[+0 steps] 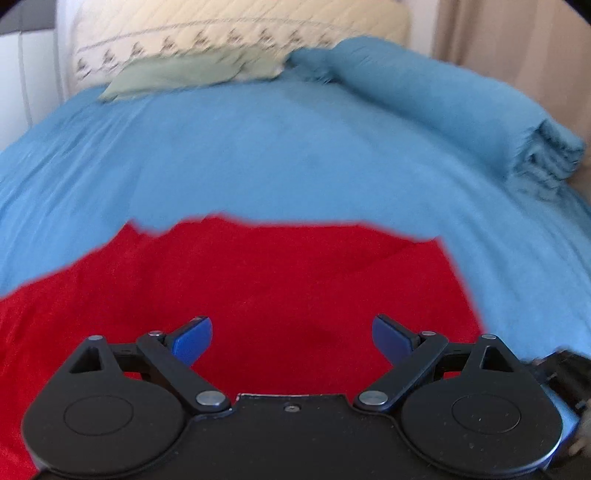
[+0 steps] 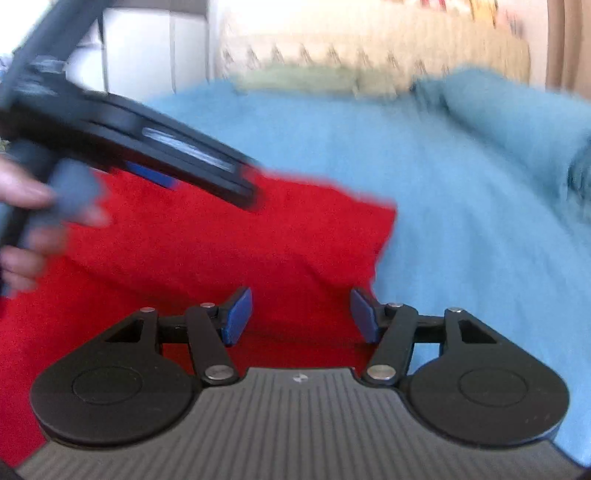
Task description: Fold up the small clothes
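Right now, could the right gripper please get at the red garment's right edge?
Probably yes: the right gripper is open just above the red garment, whose edge lies by its right finger, and nothing is between them.

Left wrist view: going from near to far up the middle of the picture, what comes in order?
Left gripper, open, then red garment, blue bedspread, pale green cloth, cream quilted headboard.
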The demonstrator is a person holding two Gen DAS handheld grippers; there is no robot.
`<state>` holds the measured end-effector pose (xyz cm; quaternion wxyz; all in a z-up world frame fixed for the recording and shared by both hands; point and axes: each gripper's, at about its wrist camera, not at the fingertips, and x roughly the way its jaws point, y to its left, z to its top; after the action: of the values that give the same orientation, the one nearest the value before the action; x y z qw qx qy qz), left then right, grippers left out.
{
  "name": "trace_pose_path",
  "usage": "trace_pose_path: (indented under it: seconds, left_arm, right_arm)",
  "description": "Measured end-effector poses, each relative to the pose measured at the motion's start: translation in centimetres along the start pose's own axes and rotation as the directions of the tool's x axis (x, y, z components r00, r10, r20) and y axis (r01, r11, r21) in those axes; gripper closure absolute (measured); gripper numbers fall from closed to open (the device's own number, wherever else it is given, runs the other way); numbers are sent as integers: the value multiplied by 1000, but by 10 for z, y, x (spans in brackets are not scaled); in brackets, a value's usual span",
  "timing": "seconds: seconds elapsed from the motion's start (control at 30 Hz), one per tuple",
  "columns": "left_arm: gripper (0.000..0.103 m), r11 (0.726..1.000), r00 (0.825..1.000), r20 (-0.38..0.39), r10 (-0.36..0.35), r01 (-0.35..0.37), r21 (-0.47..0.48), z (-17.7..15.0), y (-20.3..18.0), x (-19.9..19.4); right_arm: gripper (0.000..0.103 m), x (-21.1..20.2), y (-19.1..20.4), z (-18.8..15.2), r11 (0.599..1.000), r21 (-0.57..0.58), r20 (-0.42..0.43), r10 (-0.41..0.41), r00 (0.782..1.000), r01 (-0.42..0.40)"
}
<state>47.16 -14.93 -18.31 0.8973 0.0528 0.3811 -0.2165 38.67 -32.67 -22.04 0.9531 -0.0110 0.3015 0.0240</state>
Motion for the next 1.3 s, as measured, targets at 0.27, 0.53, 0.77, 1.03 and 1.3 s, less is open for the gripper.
trace_pose_path:
  seconds: [0.27, 0.53, 0.77, 1.03, 1.3]
  left_arm:
    - [7, 997, 996, 34, 80, -79, -18, -32, 42, -41]
    - [7, 974, 988, -5, 154, -153, -166, -54, 118, -49]
    - [6, 980, 985, 37, 171, -166, -106, -66, 114, -69]
    - [6, 949, 974, 4, 227, -220, -226, -90, 165, -124]
    - [0, 826, 920, 81, 384, -303, -475, -129, 261, -263]
  right_arm:
    - [18, -19, -1, 11, 1000, 4, 52, 27, 998, -27]
    - [7, 31, 0, 34, 999, 49, 24, 17, 1000, -19]
    - [6, 19, -3, 30, 991, 132, 10, -12, 1000, 11]
    - [5, 17, 19, 28, 999, 44, -72, -27, 997, 31]
    - [0, -62, 93, 72, 992, -22, 67, 125, 990, -124]
